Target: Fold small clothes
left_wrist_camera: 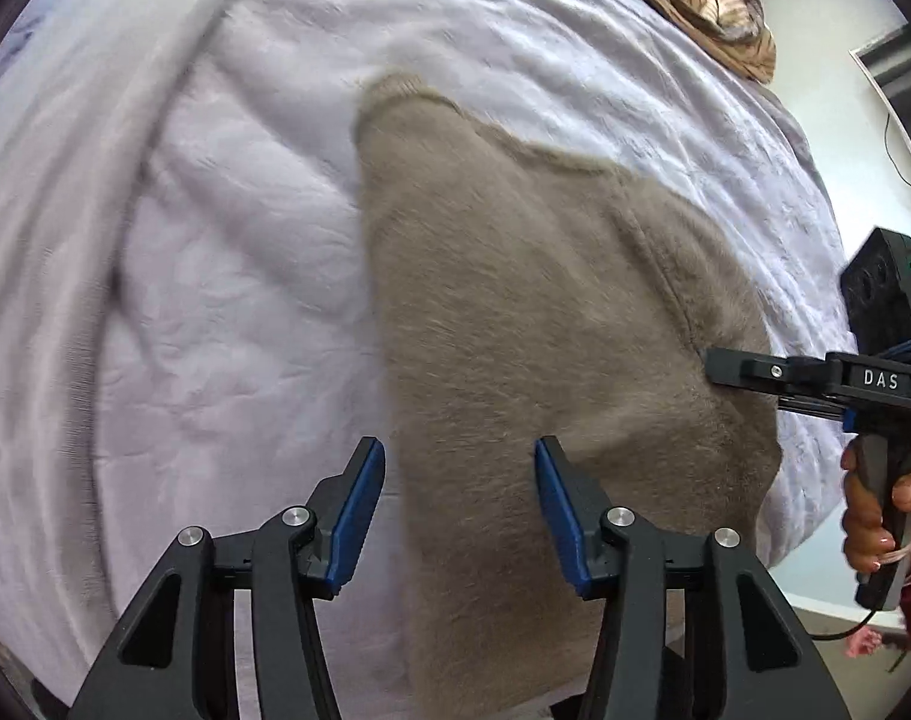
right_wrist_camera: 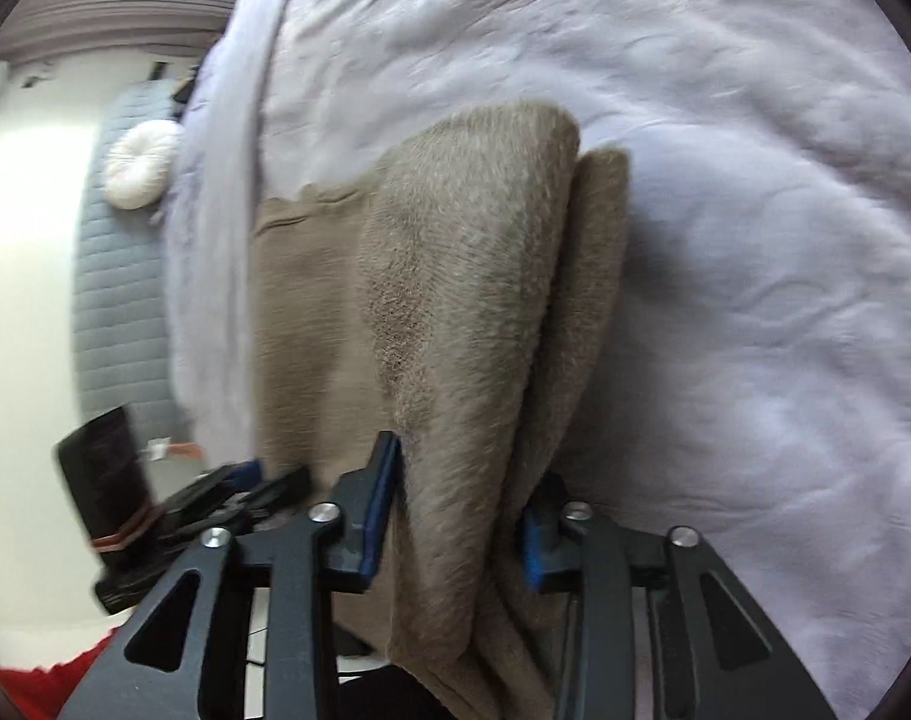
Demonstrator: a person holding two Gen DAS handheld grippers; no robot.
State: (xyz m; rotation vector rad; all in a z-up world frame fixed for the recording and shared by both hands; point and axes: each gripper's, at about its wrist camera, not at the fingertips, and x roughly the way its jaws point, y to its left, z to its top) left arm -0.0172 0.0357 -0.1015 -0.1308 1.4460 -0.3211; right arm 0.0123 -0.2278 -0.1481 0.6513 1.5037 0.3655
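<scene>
Right wrist view: the right gripper (right_wrist_camera: 458, 510) has its blue-padded fingers (right_wrist_camera: 380, 504) pinching a bunched fold of the taupe garment (right_wrist_camera: 455, 276), and the cloth runs straight ahead from the pads in a doubled ridge across the lavender bedspread (right_wrist_camera: 755, 240). The garment's long axis therefore lies along this gripper's line of sight.

In the left wrist view, the left gripper (left_wrist_camera: 460, 510) hovers with its fingers spread, straddling the garment's near part but closing on nothing, as far as I can tell. The cloth stretches away ahead and to the right, tapering to a far corner. The right gripper enters from the right and meets the garment's right edge. So the right holds the fabric, and the left is nearer the free near edge; I judge it best placed to grasp there.
</scene>
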